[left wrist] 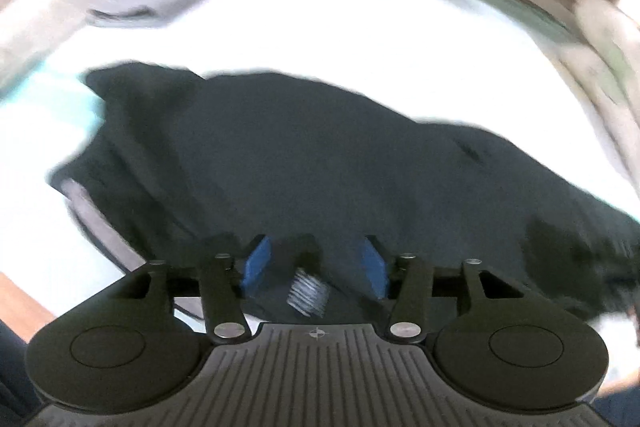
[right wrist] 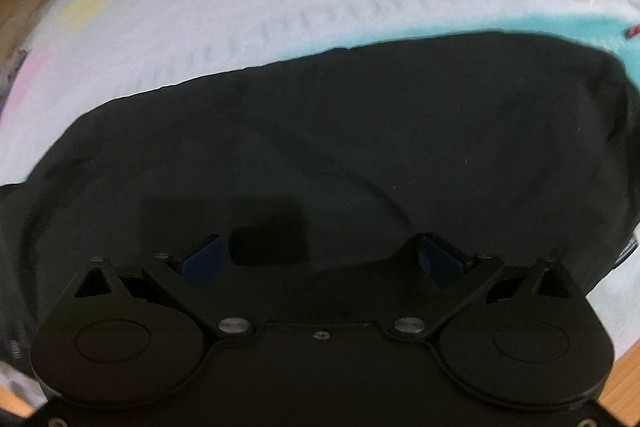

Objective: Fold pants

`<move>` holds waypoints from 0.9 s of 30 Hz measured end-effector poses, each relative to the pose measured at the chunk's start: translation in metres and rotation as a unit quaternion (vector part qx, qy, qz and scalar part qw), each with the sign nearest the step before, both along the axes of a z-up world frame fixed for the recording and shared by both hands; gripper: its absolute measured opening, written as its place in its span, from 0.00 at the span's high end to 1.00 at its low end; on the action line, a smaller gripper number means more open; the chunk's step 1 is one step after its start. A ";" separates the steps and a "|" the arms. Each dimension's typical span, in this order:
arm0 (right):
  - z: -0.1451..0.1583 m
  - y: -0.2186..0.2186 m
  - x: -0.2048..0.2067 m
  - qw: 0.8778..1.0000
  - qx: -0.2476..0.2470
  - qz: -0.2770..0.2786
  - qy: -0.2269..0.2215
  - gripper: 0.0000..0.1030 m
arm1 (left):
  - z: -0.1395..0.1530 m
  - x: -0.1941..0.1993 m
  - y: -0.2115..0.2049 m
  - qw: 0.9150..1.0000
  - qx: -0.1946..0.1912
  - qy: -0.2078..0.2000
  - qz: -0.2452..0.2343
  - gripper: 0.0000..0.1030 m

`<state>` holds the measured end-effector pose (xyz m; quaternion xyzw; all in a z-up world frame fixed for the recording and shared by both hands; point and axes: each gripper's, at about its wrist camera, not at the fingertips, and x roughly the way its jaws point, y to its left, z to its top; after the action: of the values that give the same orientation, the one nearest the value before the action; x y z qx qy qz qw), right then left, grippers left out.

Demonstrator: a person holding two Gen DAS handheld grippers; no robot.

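Left tool (left wrist: pixel 316 263) and right tool (right wrist: pixel 320 259) both stood with fingers spread apart, gripping nothing, above dark pants (right wrist: pixel 400 131) spread on the bed (right wrist: pixel 240 11).

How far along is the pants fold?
Done: the dark pants lie on the pastel blanket as one compact dark shape, so at least one fold looks made. In hand: nothing; the left tool and right tool are open over the fabric. Left: probably another fold, since the edges in the left view are bunched.
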<state>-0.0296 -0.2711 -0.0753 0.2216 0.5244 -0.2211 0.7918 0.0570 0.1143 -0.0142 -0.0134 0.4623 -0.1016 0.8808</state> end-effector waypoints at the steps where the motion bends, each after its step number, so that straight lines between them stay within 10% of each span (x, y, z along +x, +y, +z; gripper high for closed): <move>1: -0.001 0.003 0.002 1.000 -0.010 0.009 0.008 0.00 | 0.004 0.008 0.009 1.000 0.008 -0.007 0.019 0.50; 17: -0.002 0.021 0.004 0.998 -0.053 0.011 0.018 0.00 | -0.008 0.119 0.100 0.981 -0.006 0.059 0.186 0.47; 20: -0.002 0.021 0.007 0.998 -0.053 0.011 0.018 0.00 | -0.011 0.118 0.101 0.979 -0.013 0.060 0.194 0.98; 27: -0.004 0.018 0.002 0.999 -0.046 0.012 0.014 0.00 | 0.036 0.067 0.102 0.980 0.015 0.006 0.198 0.98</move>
<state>-0.0274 -0.2533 -0.0791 0.1752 0.5275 -0.2387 0.7963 0.1241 0.2167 0.0215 -0.0927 0.4575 0.0820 0.8806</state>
